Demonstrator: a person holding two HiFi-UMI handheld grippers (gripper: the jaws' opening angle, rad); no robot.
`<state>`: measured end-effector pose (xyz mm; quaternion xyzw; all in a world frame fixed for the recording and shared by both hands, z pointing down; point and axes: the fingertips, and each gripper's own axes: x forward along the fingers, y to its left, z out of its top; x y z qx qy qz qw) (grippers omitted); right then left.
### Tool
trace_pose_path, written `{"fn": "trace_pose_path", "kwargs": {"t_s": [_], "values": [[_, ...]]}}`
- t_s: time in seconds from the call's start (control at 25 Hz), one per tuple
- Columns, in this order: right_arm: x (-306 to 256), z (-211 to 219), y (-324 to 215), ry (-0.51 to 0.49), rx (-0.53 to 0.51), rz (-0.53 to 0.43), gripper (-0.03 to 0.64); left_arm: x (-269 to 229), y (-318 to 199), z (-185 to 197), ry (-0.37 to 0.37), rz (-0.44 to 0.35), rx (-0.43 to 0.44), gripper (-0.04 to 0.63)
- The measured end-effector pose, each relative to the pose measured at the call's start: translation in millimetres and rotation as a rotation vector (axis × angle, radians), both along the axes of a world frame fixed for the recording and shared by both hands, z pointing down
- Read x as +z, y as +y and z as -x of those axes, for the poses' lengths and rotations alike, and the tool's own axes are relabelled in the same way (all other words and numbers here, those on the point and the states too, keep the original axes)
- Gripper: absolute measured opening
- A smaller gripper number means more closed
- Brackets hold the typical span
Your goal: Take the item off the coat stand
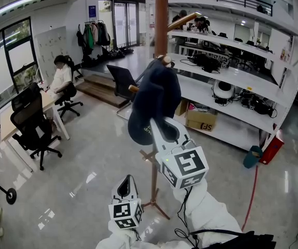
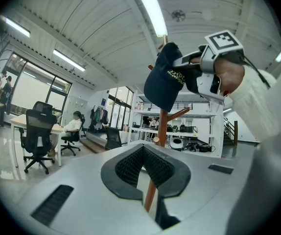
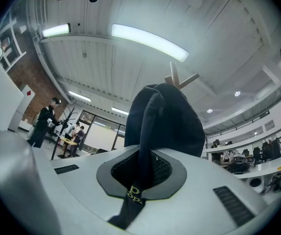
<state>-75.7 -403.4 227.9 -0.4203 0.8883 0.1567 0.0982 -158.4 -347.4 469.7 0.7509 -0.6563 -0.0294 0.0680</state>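
1. Head view: my right gripper (image 1: 154, 124) is clamping the navy cap (image 1: 157, 92) by its brim. The cap is hanging on a peg of the coat stand (image 1: 161, 14). My left gripper (image 1: 126, 184) is hovering low, near the pole.
2. Left gripper view: its jaws are standing slightly apart and holding nothing; only the pole is showing through the gap.
3. Right gripper view: the pads are pinching the brim flat. I judge the grasp made and the lift-off pending. The next move is calling for raising the cap clear of the peg before drawing it away.
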Motion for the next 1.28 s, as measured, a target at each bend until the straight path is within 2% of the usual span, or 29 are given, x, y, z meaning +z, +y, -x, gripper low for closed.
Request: {"fn": "trace_pose_path", "kwargs": {"t_s": [1.28], "values": [[-32, -25, 62, -0.063, -0.026, -0.116, 0.012, -7, 26, -27, -0.014, -0.018, 0.029, -0.012]]}}
